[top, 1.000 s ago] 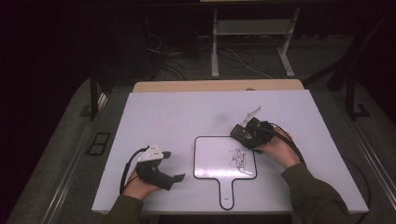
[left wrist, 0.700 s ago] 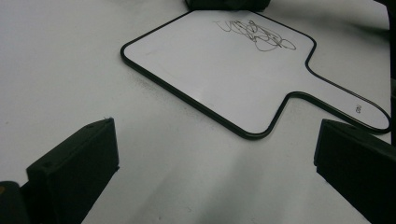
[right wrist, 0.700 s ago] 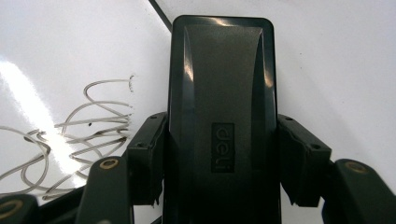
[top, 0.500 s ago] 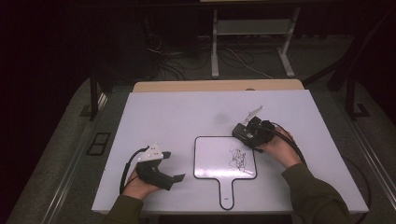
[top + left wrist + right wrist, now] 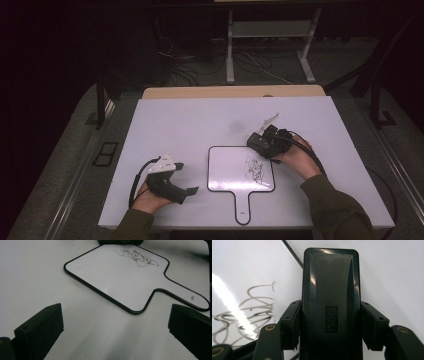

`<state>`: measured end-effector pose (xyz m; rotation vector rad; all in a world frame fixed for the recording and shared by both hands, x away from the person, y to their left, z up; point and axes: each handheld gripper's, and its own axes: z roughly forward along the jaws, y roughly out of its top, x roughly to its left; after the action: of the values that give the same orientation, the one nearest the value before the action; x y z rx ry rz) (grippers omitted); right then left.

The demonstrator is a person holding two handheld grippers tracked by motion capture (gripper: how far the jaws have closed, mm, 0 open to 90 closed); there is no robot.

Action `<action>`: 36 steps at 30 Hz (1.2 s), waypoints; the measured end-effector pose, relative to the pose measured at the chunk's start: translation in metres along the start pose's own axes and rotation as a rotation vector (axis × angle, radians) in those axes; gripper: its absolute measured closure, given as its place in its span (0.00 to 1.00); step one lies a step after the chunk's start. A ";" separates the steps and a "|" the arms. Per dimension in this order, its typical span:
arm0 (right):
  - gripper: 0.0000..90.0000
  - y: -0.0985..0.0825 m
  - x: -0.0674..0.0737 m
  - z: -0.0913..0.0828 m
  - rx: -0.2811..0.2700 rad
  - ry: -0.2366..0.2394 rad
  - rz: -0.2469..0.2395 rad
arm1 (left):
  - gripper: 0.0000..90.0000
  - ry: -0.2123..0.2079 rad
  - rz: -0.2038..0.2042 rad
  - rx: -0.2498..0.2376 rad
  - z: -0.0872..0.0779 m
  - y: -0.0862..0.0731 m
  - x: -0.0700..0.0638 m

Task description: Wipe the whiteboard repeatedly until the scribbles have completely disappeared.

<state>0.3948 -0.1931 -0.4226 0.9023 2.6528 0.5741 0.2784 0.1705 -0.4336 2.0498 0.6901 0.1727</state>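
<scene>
Your right gripper [image 5: 329, 345] is clenched on a black eraser [image 5: 330, 297], one jaw pressed against each long side. The eraser sits at the top right corner of the small whiteboard [image 5: 230, 167], which lies flat near the front edge of the white table [image 5: 200, 120], its handle pointing toward you. Dark scribbles [image 5: 255, 169] cover the right part of the board, just beside the eraser. Your left gripper [image 5: 172, 182] rests on the table near the front left corner, well apart from the board, its jaws spread wide with nothing between them.
</scene>
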 end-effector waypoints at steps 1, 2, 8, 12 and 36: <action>0.43 0.000 0.002 0.000 0.001 0.009 -0.005 | 0.00 0.000 0.001 0.000 0.000 0.000 0.000; 0.43 0.001 0.004 -0.001 0.001 0.018 -0.008 | 0.00 0.000 0.001 0.001 0.000 0.000 0.000; 0.43 0.008 0.024 -0.001 0.001 0.048 -0.058 | 0.00 -0.002 0.003 0.002 0.000 0.000 0.000; 0.43 0.011 0.030 0.000 -0.006 0.062 -0.081 | 0.00 -0.004 0.007 0.004 0.000 0.000 0.000; 0.43 0.002 0.037 -0.007 0.015 0.082 -0.086 | 0.00 -0.005 0.004 0.006 0.001 0.000 -0.001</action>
<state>0.3647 -0.1708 -0.4205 0.7804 2.7572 0.5825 0.2779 0.1695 -0.4337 2.0566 0.6843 0.1684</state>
